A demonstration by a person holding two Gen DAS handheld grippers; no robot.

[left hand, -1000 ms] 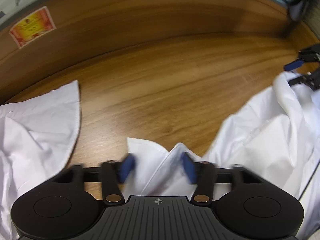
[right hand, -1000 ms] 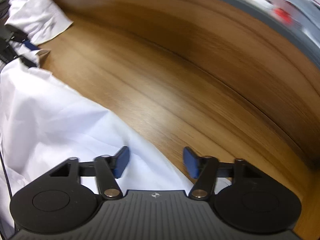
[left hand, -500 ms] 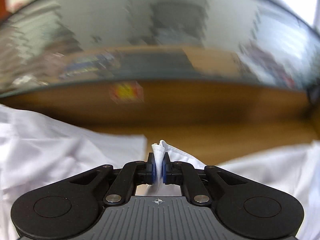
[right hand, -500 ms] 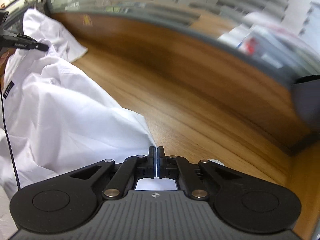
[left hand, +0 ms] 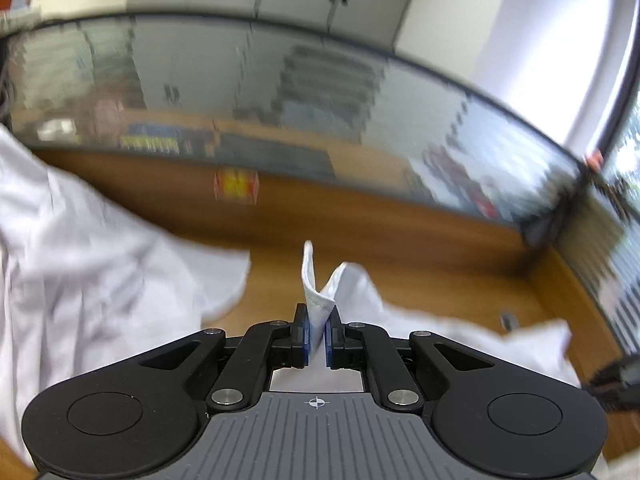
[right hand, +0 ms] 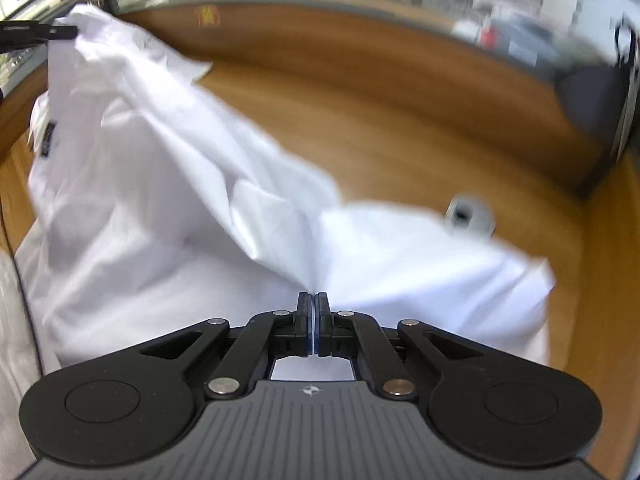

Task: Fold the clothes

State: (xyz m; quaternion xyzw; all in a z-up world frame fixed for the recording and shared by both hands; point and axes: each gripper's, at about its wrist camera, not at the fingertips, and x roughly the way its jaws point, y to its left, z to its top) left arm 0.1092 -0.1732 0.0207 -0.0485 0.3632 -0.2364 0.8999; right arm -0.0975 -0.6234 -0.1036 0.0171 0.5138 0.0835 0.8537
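A white shirt [right hand: 168, 184] hangs stretched above the wooden table [right hand: 400, 128], lifted at two places. My left gripper [left hand: 316, 330] is shut on a folded bit of the shirt's edge [left hand: 320, 292], which sticks up between the blue pads. My right gripper [right hand: 312, 322] is shut on another part of the white cloth, which fans out from its tips. In the right wrist view the left gripper [right hand: 36, 34] shows at the far upper left, pinching the cloth there. A dark label [right hand: 48, 140] marks the shirt near the left.
A small grey object [right hand: 468, 216] lies on the table beyond the cloth. A yellow and red sticker [left hand: 236, 186] sits on the desk's back panel. A glass partition [left hand: 360, 120] rises behind the desk, with a dark thing [right hand: 592, 92] at the right corner.
Both grippers closed on the shirt and lifted it off the table. The views swung up from the tabletop toward the partition, and the cloth now hangs stretched between the two grips.
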